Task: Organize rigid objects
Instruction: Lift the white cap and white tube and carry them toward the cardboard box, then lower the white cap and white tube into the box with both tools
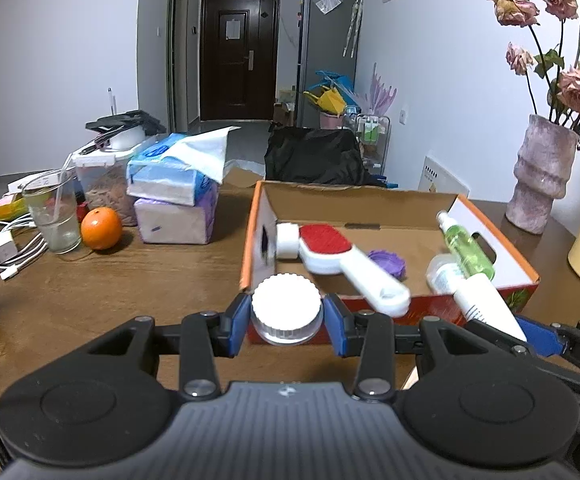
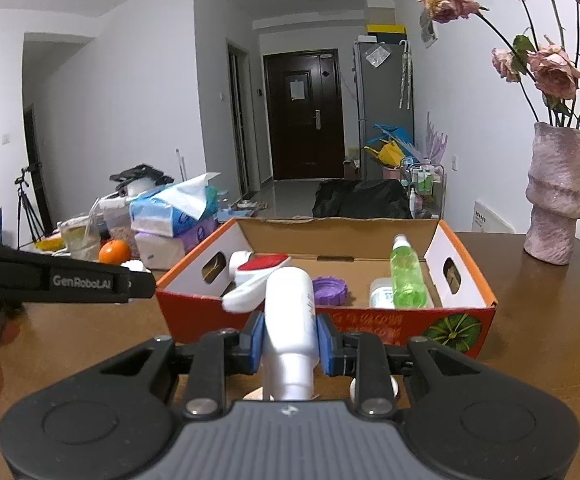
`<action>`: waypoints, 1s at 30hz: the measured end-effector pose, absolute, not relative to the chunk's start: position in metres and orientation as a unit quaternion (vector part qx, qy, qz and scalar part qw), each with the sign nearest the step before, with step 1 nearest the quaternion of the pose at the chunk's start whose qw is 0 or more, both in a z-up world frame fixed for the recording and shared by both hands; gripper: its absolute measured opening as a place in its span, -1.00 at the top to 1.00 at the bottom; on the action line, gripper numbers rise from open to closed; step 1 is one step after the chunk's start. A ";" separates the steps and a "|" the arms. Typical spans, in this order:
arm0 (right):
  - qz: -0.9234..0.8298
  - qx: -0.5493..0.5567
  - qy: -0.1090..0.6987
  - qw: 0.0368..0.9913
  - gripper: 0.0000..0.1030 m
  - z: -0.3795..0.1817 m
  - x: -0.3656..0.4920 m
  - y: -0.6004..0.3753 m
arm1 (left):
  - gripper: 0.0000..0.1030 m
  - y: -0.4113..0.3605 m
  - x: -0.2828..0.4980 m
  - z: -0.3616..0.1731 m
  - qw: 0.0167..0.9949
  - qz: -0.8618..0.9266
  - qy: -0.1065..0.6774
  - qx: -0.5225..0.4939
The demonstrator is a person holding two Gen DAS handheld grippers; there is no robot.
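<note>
Between our left hand-held gripper [image 1: 287, 316] pads we are clamping a white-lidded jar [image 1: 285, 307]; our right hand-held gripper [image 2: 288, 342] is pinching a white bottle [image 2: 292, 316]. Just ahead the cardboard box [image 2: 322, 320] is waiting: we are carrying both in, needing clearance over its near wall.
</note>
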State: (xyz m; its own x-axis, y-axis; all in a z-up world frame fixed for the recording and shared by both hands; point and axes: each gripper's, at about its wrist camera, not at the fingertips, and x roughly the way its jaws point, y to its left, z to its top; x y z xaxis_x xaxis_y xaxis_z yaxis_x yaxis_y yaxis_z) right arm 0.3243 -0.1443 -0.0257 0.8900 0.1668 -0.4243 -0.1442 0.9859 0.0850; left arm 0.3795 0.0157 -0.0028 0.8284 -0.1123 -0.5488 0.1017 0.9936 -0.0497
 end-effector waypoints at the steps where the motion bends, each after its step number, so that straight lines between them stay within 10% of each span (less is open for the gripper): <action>1: 0.079 0.028 0.220 0.972 0.48 -0.025 0.327 -0.147 | 0.20 0.013 0.382 -0.003 0.956 -0.056 0.287 -0.011; 30: 0.055 0.037 0.219 0.974 0.48 -0.030 0.408 -0.172 | 0.20 -0.032 0.462 -0.003 0.962 -0.044 0.270 -0.017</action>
